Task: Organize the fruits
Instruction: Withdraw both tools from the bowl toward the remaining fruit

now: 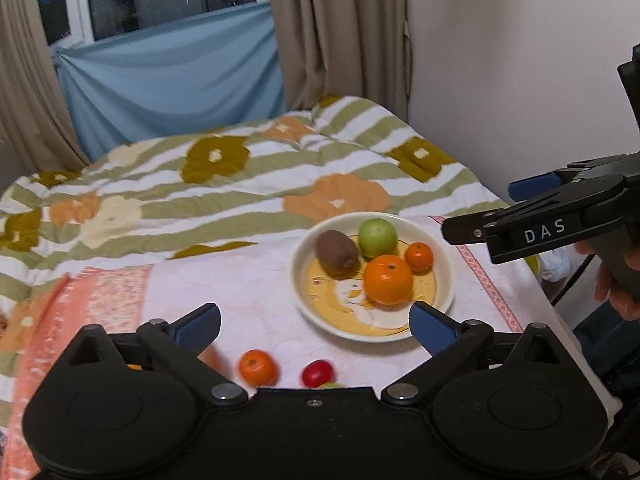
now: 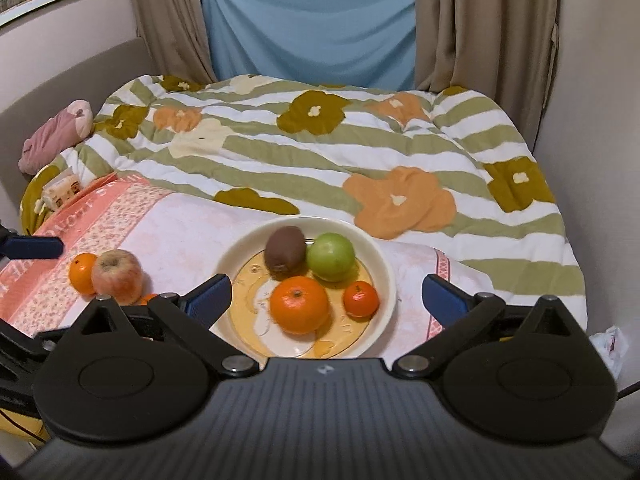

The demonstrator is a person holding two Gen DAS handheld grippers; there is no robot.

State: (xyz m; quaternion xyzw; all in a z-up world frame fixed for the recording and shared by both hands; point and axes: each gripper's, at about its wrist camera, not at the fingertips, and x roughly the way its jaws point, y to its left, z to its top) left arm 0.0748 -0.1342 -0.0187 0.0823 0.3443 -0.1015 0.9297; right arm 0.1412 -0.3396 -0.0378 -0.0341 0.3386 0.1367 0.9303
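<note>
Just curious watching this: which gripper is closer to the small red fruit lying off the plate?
Left. The left gripper hangs open almost directly over the red fruit; the right gripper is open over the plate, farther away.

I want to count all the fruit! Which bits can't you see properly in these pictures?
- Left wrist view: a green fruit next to the red fruit is mostly hidden by the gripper body.
- Right wrist view: an orange thing beside the apple is mostly hidden behind it and the left finger.
- Right wrist view: the small orange is partly covered by the apple.
- Left wrist view: the loose orange is blurred.
</note>
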